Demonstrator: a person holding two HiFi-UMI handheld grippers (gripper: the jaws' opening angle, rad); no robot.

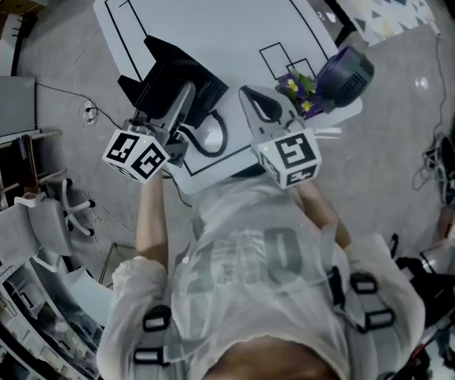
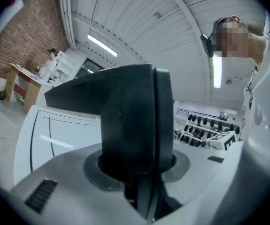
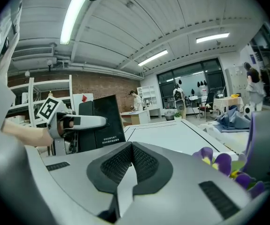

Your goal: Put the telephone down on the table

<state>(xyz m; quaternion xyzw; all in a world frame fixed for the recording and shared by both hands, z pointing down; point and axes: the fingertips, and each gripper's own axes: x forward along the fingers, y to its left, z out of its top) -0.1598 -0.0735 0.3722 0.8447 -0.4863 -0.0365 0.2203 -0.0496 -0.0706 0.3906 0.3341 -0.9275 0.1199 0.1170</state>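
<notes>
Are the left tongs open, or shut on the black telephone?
Shut on it: the left tongs clamp the telephone, which fills their jaws in the left gripper view.

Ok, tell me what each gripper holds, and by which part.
The left gripper grips the black telephone by its edge nearest the person; the right gripper is shut and holds nothing.

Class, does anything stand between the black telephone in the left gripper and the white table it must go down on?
Nothing visible does. The left gripper grips the black telephone at the white table's corner; only a dark cord lies beside it.
</notes>
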